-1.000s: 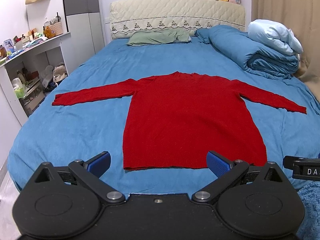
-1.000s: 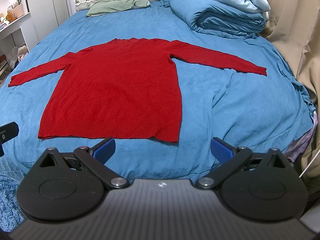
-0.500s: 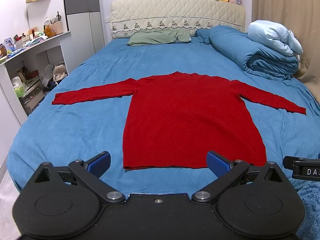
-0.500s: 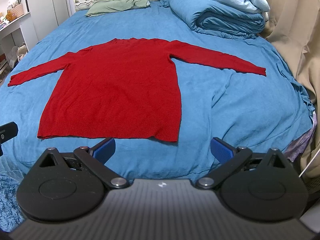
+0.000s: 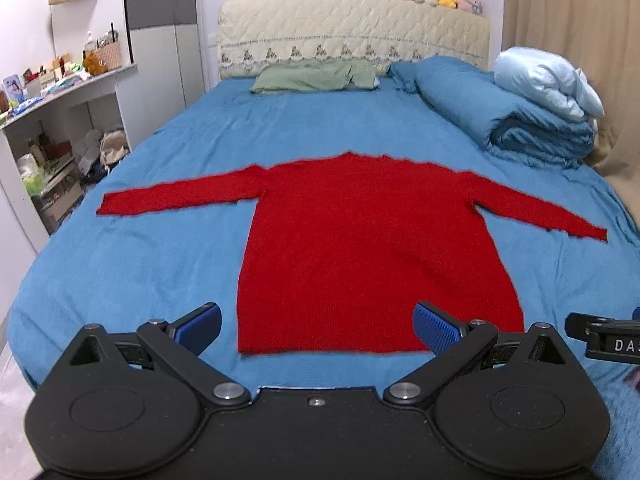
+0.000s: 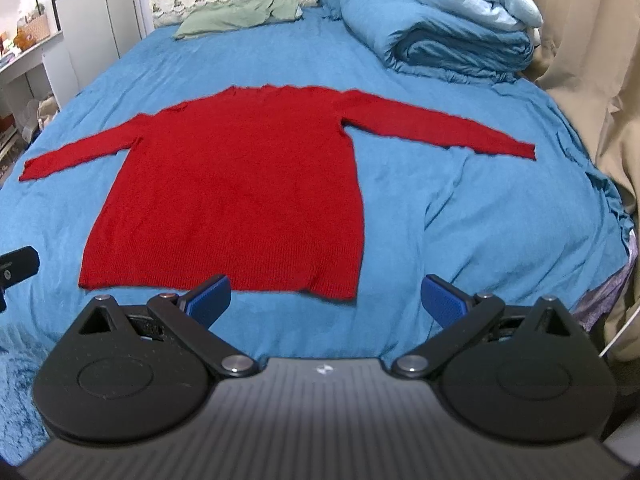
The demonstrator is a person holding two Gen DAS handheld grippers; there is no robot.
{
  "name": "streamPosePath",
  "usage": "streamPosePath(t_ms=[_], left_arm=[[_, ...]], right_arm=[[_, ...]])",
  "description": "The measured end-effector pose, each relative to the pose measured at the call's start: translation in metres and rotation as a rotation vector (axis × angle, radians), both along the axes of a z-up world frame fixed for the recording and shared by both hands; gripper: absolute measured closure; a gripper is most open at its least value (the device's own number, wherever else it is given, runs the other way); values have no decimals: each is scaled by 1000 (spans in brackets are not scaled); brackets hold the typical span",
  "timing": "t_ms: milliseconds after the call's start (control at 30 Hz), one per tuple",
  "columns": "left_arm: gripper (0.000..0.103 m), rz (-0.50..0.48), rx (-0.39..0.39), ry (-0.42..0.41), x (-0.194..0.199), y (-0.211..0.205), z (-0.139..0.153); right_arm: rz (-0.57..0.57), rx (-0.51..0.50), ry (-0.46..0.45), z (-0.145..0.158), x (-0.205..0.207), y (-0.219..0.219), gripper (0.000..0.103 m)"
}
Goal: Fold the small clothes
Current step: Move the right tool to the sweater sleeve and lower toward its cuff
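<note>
Lying flat on the bed (image 5: pixel 160 264), the red sweater (image 5: pixel 372 264) spreads just ahead of the left claw (image 5: pixel 316 326) and right claw (image 6: pixel 326 296), both spread wide, gripping nothing.

The left gripper (image 5: pixel 316 326) is held level, jaws spread wide. The right gripper (image 6: pixel 326 294) is likewise held open, nothing gripped.

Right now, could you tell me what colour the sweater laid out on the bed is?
The sweater is plain red, clearest in the left wrist view.
</note>
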State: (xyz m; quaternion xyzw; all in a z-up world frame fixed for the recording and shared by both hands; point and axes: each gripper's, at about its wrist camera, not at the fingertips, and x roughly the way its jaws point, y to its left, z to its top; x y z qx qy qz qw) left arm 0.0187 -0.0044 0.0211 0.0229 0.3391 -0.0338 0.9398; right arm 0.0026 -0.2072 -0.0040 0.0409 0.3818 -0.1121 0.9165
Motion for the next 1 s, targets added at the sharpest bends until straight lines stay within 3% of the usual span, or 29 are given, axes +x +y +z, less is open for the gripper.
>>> streamPosePath(t_ms=[267, 467, 600, 800, 1000], left_arm=[[0, -46, -51, -40, 66, -21, 23], [0, -66, -98, 26, 153, -47, 3], [0, -85, -94, 59, 222, -75, -19], [0, -132, -78, 114, 325, -126, -70], [0, -139, -41, 231, 380, -157, -110]], right_arm=[[-90, -29, -73, 27, 41, -55, 0], [-205, -3, -148, 23, 99, -124, 0], [-290, 18, -173, -1, 152, -180, 0], [-432, 70, -112, -57, 228, -254, 0], [-540, 130, -67, -106, 270, -306, 0]])
